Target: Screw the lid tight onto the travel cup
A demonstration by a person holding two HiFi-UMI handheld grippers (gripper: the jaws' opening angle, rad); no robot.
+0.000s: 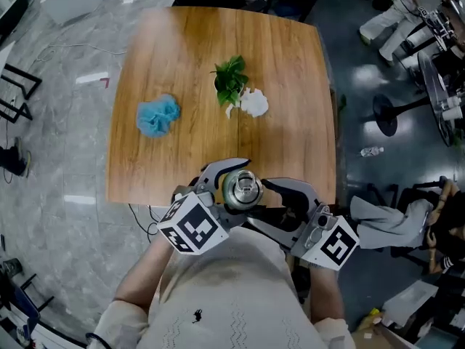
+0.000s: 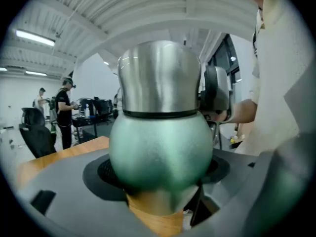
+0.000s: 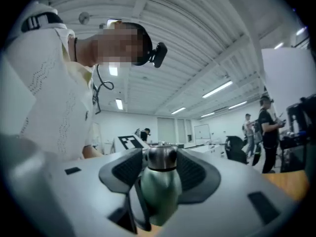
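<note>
Wooden table [image 1: 290, 64] fills the view ahead, and the action is just off its near edge, close against the person's chest. The left gripper [image 2: 160, 174] comes in from the table's left side and is clamped on the green belly of the travel cup [image 2: 160, 147]. The right gripper [image 3: 160, 169] reaches in from the table's right side, pads pressed on the steel lid [image 3: 162, 158]. The cup stands upright, long axis vertical, lid end up. So the twist has to run round that vertical line: right turning, left bracing, I'd judge. Both grippers are on it, neither nearer. Writing? None readable on cup or lid, only black-and-white square patterns on the marker cubes [image 1: 190, 227].
</note>
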